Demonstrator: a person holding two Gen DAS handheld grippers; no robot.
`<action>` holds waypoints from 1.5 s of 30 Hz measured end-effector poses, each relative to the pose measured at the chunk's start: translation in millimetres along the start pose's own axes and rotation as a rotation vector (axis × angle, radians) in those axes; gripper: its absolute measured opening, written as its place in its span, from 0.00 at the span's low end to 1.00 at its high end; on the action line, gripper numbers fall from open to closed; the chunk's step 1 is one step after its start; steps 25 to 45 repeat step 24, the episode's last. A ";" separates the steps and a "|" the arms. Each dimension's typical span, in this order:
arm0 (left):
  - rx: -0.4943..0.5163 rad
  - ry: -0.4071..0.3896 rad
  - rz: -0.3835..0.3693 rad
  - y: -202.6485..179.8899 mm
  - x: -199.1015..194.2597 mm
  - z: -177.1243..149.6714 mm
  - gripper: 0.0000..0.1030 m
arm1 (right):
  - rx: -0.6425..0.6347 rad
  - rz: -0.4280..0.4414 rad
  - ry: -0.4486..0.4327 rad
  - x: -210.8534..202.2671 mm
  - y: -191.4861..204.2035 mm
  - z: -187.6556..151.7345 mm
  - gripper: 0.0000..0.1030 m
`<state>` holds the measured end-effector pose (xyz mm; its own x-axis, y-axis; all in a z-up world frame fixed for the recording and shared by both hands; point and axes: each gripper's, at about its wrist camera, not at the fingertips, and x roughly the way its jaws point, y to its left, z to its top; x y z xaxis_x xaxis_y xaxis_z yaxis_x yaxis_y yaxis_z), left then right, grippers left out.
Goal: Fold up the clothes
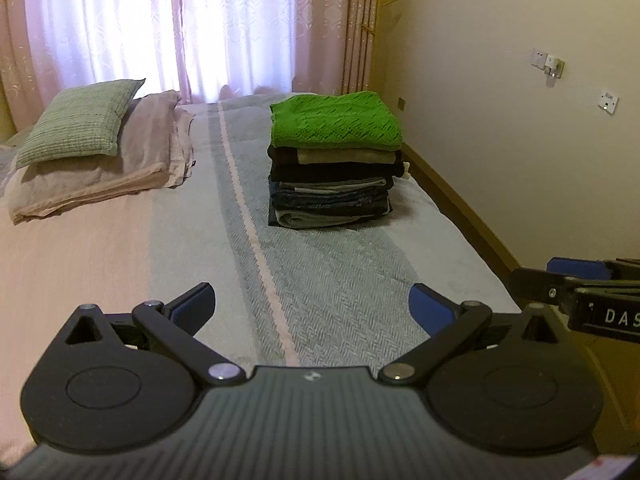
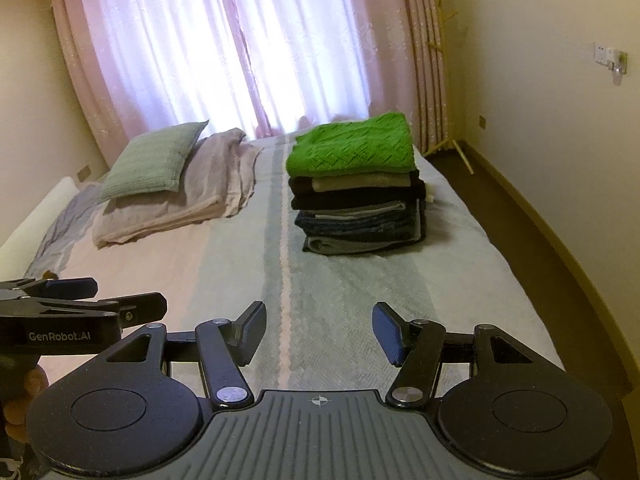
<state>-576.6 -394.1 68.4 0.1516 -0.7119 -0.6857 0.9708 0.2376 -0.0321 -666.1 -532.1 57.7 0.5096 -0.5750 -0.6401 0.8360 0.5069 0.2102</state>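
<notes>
Both the left tongs [image 1: 312,308] and right tongs [image 2: 319,330] are being held apart, empty. The folded clothes stack [image 2: 358,192] is sitting at one o'clock on the bed [image 2: 224,264]; soft, limp fabric, best gripped at edges.

One stack of folded clothes [image 1: 334,160] lies ahead of the fingers, topped by one green knitted sweater [image 1: 336,122]. One green pillow [image 1: 78,122] rests on one folded pink blanket [image 1: 100,176], ahead and left. Two wall sockets [image 1: 608,102] sit right.
</notes>
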 end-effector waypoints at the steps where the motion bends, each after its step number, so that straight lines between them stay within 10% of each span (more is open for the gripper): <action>1: -0.002 0.000 0.006 -2.1 -0.9 -0.6 0.99 | -0.003 0.005 0.001 -0.5 -0.6 -0.4 0.55; 45: 0.013 -0.012 0.023 -10.7 -2.7 0.7 0.99 | -0.021 0.032 0.015 -2.8 -0.5 -0.8 0.55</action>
